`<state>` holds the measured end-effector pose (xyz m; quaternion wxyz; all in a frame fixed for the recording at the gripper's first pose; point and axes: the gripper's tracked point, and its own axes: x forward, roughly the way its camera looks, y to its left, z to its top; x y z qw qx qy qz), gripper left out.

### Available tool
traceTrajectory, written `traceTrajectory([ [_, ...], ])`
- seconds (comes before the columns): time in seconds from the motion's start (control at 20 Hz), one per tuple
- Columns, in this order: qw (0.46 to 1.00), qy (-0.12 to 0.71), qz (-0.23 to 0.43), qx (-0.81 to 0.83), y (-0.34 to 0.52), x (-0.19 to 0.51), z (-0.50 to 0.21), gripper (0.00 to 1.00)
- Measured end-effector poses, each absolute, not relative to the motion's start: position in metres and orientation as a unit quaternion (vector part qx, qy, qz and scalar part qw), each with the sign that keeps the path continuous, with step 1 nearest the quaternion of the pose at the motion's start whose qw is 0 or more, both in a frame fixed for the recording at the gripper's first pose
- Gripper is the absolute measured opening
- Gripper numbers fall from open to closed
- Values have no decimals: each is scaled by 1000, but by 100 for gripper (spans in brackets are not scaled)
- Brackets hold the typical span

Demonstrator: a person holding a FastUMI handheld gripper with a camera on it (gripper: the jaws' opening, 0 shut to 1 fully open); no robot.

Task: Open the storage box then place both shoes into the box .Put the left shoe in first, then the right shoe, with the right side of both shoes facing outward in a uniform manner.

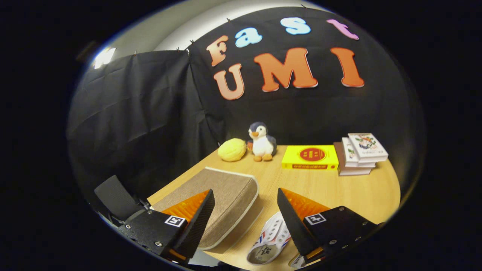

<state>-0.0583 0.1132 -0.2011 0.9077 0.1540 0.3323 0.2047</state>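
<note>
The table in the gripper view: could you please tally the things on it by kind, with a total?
Storage box, lid shut: 1
Shoe, between the open claw fingers: 1
Books: yellow book plus stack of books, about 4: 5
Soft toys: penguin, yellow plush: 2
Total: about 9

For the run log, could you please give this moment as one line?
gripper: open, empty | beige fabric storage box: closed, by one finger | white patterned shoe: on table between fingers | phase: box unopened
</note>
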Motion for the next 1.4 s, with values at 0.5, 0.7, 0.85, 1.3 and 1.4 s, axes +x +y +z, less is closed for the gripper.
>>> traceTrajectory([
  [0.5,777,479,244,327,157,-99,-269,94],
  [0.7,729,486,255,409,170,-103,-275,94],
  [0.85,694,496,257,454,183,-106,-280,94],
  [1.3,598,513,277,550,201,-108,-268,69],
  [1.4,586,496,285,574,199,-102,-251,65],
])
